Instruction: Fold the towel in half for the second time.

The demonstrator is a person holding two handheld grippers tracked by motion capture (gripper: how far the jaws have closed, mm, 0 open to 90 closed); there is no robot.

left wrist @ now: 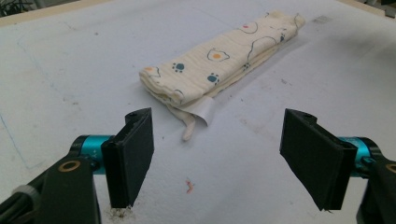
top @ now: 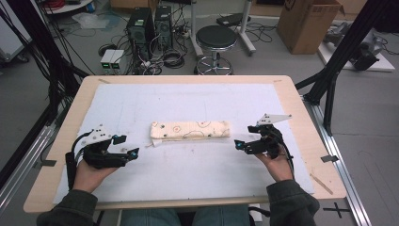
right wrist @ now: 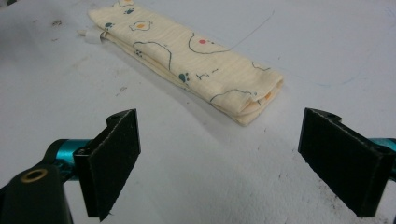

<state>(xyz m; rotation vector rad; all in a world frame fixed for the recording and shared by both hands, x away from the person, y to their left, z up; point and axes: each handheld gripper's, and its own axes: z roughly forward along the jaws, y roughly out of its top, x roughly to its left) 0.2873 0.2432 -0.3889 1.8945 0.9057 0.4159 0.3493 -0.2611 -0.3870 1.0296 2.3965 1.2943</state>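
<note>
We wore dark olive-green sleeves and blue jeans. Our left gripper (top: pixel 126 146) and right gripper (top: pixel 243 144) were black-framed, each with two flat black rectangular pads (left wrist: pixel 130 156) on teal anodised barrels, brass-coloured fittings lower down, a pale three-cornered plate on top, and a black cable trailing back.

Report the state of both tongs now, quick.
Left tongs: open, holding nothing, short of the folded cloth.
Right tongs: open, holding nothing, short of the cloth's other end.
</note>
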